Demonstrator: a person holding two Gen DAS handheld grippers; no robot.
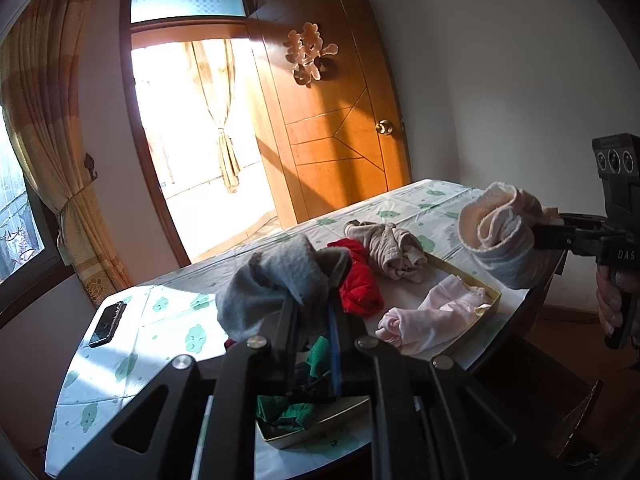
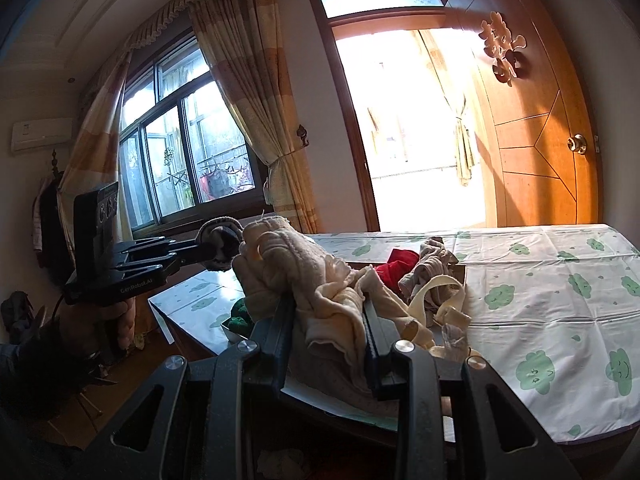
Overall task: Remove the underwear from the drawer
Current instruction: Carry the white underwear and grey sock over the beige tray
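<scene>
My left gripper (image 1: 312, 300) is shut on a grey underwear piece (image 1: 276, 280) and holds it above the shallow gold-rimmed drawer tray (image 1: 468, 276) on the table. It also shows in the right wrist view (image 2: 216, 250). My right gripper (image 2: 328, 308) is shut on a cream and grey underwear piece (image 2: 304, 276), lifted above the tray's right end; it shows in the left wrist view (image 1: 538, 234). In the tray lie red (image 1: 360, 280), beige (image 1: 396, 252), pink (image 1: 436, 312) and green (image 1: 296, 404) garments.
The table has a white cloth with green clouds (image 2: 560, 300). A black phone (image 1: 107, 324) lies on its left part. An open wooden door (image 1: 336, 120) and a bright doorway stand behind the table. A curtained window (image 2: 180, 152) is at the left.
</scene>
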